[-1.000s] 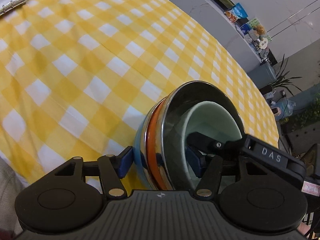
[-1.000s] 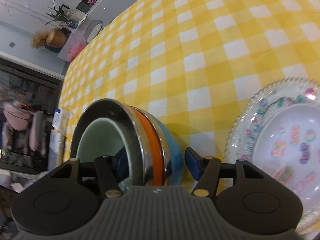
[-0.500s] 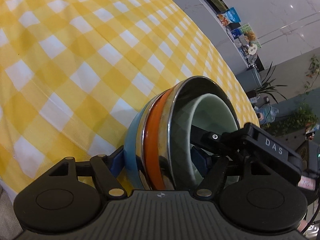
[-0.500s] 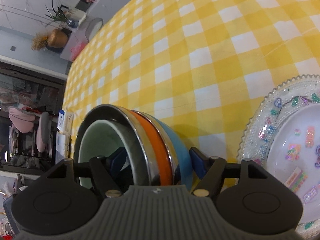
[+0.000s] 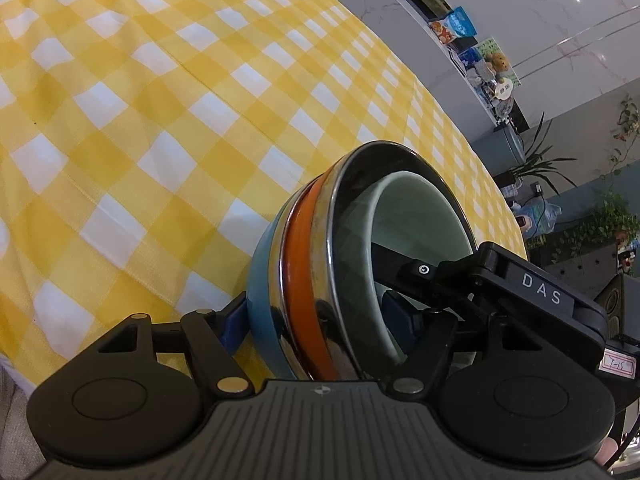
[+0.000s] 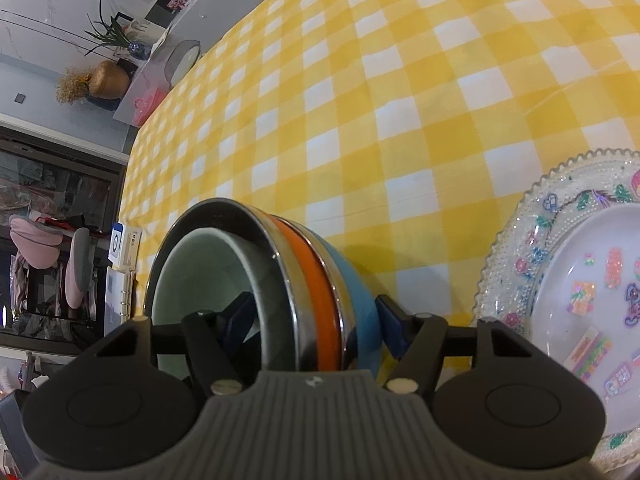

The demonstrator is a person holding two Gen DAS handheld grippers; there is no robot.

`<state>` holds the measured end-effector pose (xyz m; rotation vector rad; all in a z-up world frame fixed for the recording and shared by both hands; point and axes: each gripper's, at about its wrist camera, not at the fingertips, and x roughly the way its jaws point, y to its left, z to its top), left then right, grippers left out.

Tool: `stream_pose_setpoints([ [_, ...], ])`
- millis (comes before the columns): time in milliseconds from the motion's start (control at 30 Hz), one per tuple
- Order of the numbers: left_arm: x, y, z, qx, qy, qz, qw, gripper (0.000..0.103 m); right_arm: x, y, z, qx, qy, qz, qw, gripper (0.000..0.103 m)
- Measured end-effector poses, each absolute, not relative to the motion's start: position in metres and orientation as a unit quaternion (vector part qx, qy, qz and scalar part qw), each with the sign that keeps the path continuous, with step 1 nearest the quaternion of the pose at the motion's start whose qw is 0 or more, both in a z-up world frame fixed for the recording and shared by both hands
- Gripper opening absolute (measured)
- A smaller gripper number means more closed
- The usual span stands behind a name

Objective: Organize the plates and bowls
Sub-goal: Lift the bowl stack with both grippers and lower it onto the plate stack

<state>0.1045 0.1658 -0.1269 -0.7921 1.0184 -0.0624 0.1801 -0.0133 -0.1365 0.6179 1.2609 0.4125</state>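
Observation:
A nested stack of bowls (image 5: 320,280) is held on edge above the yellow checked tablecloth: a blue bowl outermost, an orange band, a steel bowl and a pale green bowl (image 5: 416,232) innermost. My left gripper (image 5: 316,320) is shut on the stack's rim, one blue pad outside, one inside. My right gripper (image 6: 316,320) is shut on the opposite rim of the same stack (image 6: 312,280), and its black body shows in the left wrist view (image 5: 520,288).
A clear beaded glass plate with coloured stickers (image 6: 520,264) lies on the cloth at the right. A white box and binder (image 6: 126,256) lie at the table's far edge. A counter with plants and packets stands beyond the table.
The bowl stack held by both grippers has shifted a little over the cloth; the glass plate sits further right in the right wrist view. Both grips are unchanged.

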Motion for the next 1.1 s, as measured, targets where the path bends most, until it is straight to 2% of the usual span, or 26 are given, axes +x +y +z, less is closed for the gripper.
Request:
stream_pose_setpoints([
  [400,0.104,0.165,-0.116,-0.353,0.466,-0.04,0.81,0.081,0.173,-0.015,-0.128,0.283,0.552,0.203,0.758,0.064],
  [700,0.1,0.154,-0.088,-0.347,0.456,-0.053,0.818,0.081,0.164,-0.023,-0.094,0.283,0.531,0.204,0.772,0.063],
  [1100,0.1,0.107,-0.049,-0.319,0.458,-0.097,0.824,0.081,0.138,-0.081,-0.045,0.296,0.5,0.187,0.793,0.063],
])
